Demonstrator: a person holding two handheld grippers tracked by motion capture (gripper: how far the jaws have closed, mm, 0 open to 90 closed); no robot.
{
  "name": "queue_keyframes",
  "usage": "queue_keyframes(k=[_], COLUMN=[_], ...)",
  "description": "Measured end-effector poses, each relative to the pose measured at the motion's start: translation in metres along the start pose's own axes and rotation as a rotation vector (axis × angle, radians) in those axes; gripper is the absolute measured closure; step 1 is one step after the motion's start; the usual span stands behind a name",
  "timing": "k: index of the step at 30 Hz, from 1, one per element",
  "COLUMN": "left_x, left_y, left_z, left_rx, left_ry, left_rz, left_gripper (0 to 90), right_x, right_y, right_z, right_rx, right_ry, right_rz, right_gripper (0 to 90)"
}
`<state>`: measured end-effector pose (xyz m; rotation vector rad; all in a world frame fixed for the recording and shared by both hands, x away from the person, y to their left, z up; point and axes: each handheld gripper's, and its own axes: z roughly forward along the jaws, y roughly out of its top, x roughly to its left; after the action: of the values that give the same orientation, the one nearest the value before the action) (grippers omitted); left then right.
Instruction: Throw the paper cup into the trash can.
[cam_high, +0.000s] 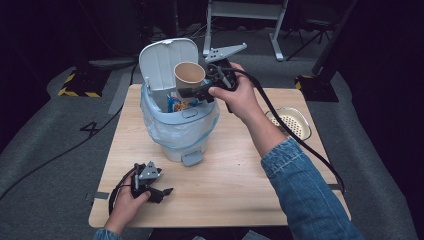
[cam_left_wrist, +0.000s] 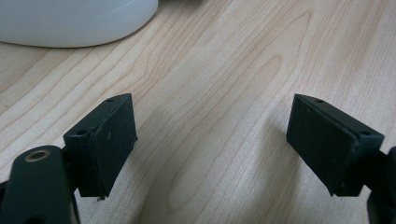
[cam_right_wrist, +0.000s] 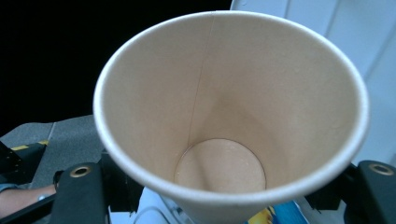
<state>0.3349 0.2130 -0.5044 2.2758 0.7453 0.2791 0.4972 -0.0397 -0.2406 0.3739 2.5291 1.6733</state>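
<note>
A tan paper cup (cam_high: 189, 75) hangs tilted over the open white pedal bin (cam_high: 172, 131), its mouth facing me. My right gripper (cam_high: 193, 93) is shut on the cup's lower part. In the right gripper view the empty cup (cam_right_wrist: 224, 116) sits between the two black jaws of the right gripper (cam_right_wrist: 229, 189). The bin has a clear liner, and its lid (cam_high: 165, 57) stands up behind the cup. A blue and orange wrapper (cam_high: 178, 104) lies inside. My left gripper (cam_high: 166, 192) rests on the wooden table (cam_high: 225, 190) near the front left. Its jaws (cam_left_wrist: 212, 140) are open with nothing between them.
A white perforated bowl (cam_high: 292, 122) sits at the table's right edge, with the right gripper's cable running past it. The bin's pedal (cam_high: 192, 159) points toward me. The bin's white base (cam_left_wrist: 70, 23) is a little ahead of the left gripper. Dark floor and desk legs lie beyond.
</note>
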Motion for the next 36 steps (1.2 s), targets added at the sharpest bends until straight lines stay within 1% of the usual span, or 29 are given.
queue_keyframes(k=[1, 2, 3, 9, 11, 16, 18, 19, 20, 21, 23, 26, 27, 29, 30, 33, 34, 36], left_x=[0.000, 0.000, 0.000, 0.000, 0.000, 0.001, 0.002, 0.002, 0.002, 0.002, 0.002, 0.002, 0.002, 0.002, 0.002, 0.002, 0.002, 0.002], left_y=[0.000, 0.000, 0.000, 0.000, 0.000, 0.001, 0.001, 0.001, 0.001, 0.001, 0.001, 0.001, 0.001, 0.001, 0.001, 0.001, 0.001, 0.001], left_z=[0.000, 0.000, 0.000, 0.000, 0.000, 0.001, 0.001, 0.001, 0.001, 0.001, 0.001, 0.001, 0.001, 0.001, 0.001, 0.001, 0.001, 0.001], left_rx=[0.000, -0.001, -0.001, 0.001, 0.001, 0.000, 0.001, 0.001, 0.001, 0.001, 0.001, 0.001, 0.001, 0.001, 0.001, 0.001, 0.001, 0.000], left_ry=[0.000, -0.001, -0.001, -0.005, -0.005, -0.005, -0.006, -0.006, -0.006, -0.006, -0.006, -0.006, -0.006, -0.006, -0.006, -0.006, -0.006, -0.007], left_rz=[0.000, 0.000, 0.001, -0.002, -0.001, 0.002, 0.003, 0.003, 0.003, 0.004, 0.004, 0.003, 0.003, 0.003, 0.004, 0.004, 0.003, 0.004], left_gripper=[16.3, 16.3, 16.3, 16.1, 16.1, 16.0, 16.0, 16.0, 16.0, 16.0, 16.0, 16.0, 16.0, 16.0, 16.0, 16.0, 16.0, 16.0], right_x=[0.001, 0.001, 0.002, 0.007, 0.009, 0.010, 0.010, 0.010, 0.010, 0.010, 0.009, 0.009, 0.009, 0.010, 0.009, 0.008, 0.007, 0.006], right_y=[0.001, 0.001, 0.001, 0.003, 0.004, 0.004, 0.004, 0.002, 0.002, 0.001, -0.001, -0.001, -0.002, -0.001, -0.001, -0.001, -0.002, -0.002], right_z=[0.003, 0.003, 0.011, 0.031, 0.036, 0.044, 0.047, 0.051, 0.051, 0.053, 0.055, 0.057, 0.057, 0.056, 0.054, 0.051, 0.047, 0.044], right_rx=[0.005, 0.005, 0.021, 0.058, 0.086, 0.107, 0.123, 0.144, 0.144, 0.149, 0.132, 0.128, 0.130, 0.124, 0.111, 0.096, 0.088, 0.090], right_ry=[0.001, 0.001, 0.000, -0.006, -0.015, -0.027, -0.038, -0.036, -0.036, -0.060, -0.062, -0.065, -0.053, -0.059, -0.070, -0.078, -0.087, -0.091], right_rz=[0.005, 0.005, 0.012, 0.027, 0.024, 0.026, 0.025, 0.024, 0.024, 0.008, 0.021, 0.019, 0.013, 0.007, -0.005, -0.006, -0.006, -0.006], right_gripper=[29.3, 29.3, 29.2, 29.0, 28.9, 28.8, 28.6, 28.1, 28.1, 25.5, 16.1, 15.6, 15.7, 15.5, 15.6, 15.7, 15.8, 15.8])
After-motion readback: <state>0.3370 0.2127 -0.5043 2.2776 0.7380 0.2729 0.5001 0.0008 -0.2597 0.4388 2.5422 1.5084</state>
